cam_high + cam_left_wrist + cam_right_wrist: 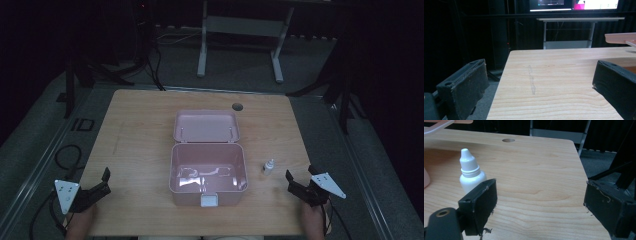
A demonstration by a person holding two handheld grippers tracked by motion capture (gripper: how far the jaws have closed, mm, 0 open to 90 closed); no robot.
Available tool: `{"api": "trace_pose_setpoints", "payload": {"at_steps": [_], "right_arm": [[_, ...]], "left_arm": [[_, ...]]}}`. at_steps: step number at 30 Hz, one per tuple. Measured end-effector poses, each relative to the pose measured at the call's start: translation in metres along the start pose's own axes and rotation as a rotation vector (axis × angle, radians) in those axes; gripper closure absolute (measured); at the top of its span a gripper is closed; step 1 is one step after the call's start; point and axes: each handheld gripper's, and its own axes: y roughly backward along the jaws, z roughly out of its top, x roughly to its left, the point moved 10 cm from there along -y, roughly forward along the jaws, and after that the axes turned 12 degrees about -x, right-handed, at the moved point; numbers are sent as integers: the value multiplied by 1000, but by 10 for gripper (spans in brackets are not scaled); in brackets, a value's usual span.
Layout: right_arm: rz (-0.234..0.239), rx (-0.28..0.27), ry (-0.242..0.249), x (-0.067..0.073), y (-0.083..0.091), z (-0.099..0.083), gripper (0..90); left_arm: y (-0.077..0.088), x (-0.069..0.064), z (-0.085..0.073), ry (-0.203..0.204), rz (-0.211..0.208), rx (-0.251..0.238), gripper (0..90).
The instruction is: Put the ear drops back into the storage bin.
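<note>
My right gripper [299, 183] rests at the near right corner of the tabletop [140, 130], jaws spread wide with nothing between them. The small white dropper bottle [269, 166] stands upright just ahead of it, beside the open pink box [208, 172]. My left gripper [100, 184] sits at the near left edge, jaws also spread and empty.

centre: open pink box [207, 172] blocks | R: dropper bottle [269, 166] just beside box — narrow gap | L: bare tabletop [135, 140]
</note>
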Motion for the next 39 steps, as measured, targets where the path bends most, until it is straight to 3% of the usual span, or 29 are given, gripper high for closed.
{"api": "trace_pose_setpoints", "payload": {"at_steps": [8,11,19,25,30,36,39], "right_arm": [[-11,43,10,0,-2,-4,112],[11,94,-38,2,-3,-8,112],[10,86,-28,2,-3,-7,112],[30,139,-34,2,-1,-9,112],[64,229,-22,2,0,-3,111],[119,491,20,5,2,-14,111],[158,576,71,9,7,-16,111]], "left_arm": [[0,0,0,8,-2,1,4],[0,-2,-1,9,-15,2,4],[0,-2,-1,2,-16,2,4],[0,-2,-1,7,-14,2,4],[0,-2,-1,6,-13,4,4],[0,-2,-1,4,-15,5,4],[0,-2,-1,6,-16,5,4]]}}
